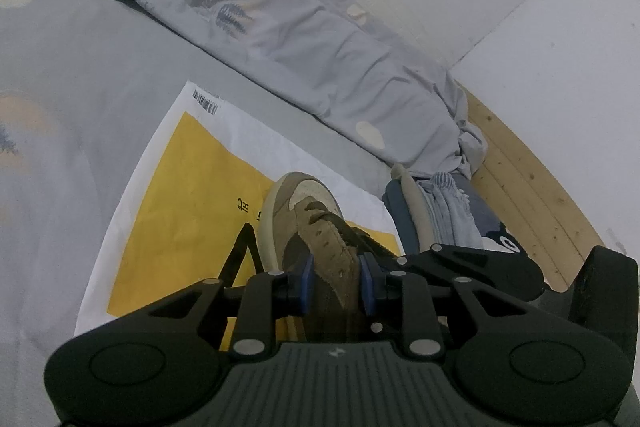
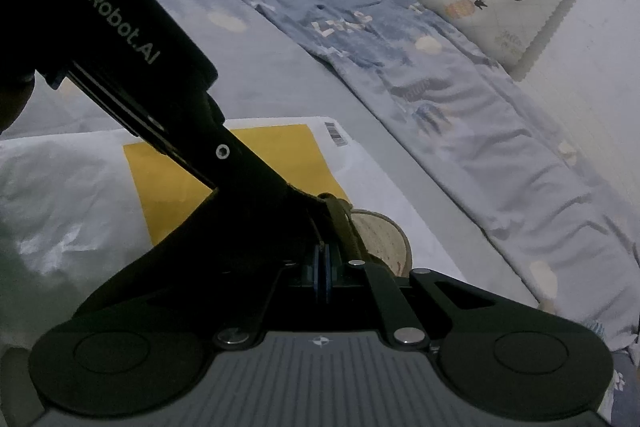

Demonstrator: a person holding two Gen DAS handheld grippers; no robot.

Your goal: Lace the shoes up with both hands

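Two claws work at one shoe, a tan and brown suede sneaker with a cream toe cap, lying on a yellow-and-white mailer bag spread over the grey-blue bed sheet; the left claw straddles the shoe's upper near the eyelets, its blue pads pressed on either side of the tan suede flap, so it is clamped on the shoe; the toe points away from that claw, toward the rumpled printed quilt; in the right wrist view the right claw has its pads together, with the brown lace rising just beside them, though whether the lace is pinched I cannot tell; the left tool's black body crosses that view on the left; open sheet lies left of the bag, while the quilt, a white wall and a wooden bed edge close off the right
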